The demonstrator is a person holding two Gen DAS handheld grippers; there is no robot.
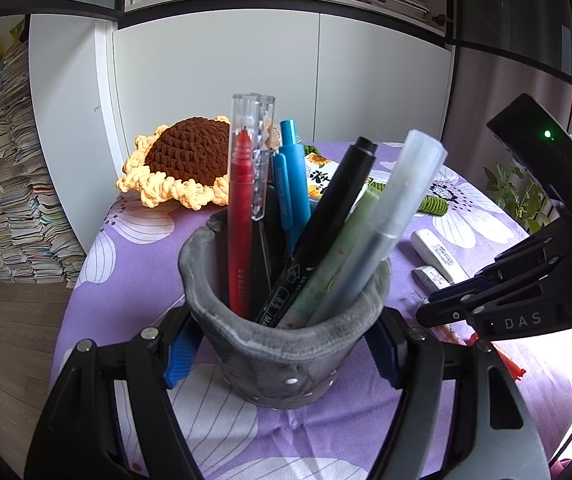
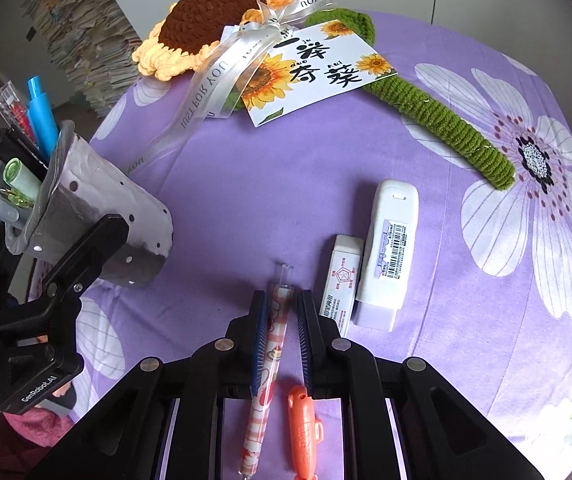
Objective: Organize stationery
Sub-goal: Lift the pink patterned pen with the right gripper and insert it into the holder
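Note:
A grey felt pen cup (image 1: 286,344) stands on the purple flowered cloth, filled with several pens, among them a red pen (image 1: 240,216), a blue one (image 1: 292,176) and a black marker (image 1: 326,224). My left gripper (image 1: 282,356) is shut on the cup, one blue pad on each side. In the right wrist view a pink checked pen (image 2: 272,344) runs lengthwise between the fingers of my right gripper (image 2: 282,300). Its jaws are drawn in narrow around the pen, which rests against the left pad. The cup (image 2: 98,216) appears tilted at the left there.
Beside the right fingers lie a small white eraser (image 2: 344,280), a larger white correction tape (image 2: 390,248) and an orange clip-like item (image 2: 304,428). A crochet sunflower (image 2: 206,16) with its green stem (image 2: 446,128), ribbon and card (image 2: 318,68) fills the far side.

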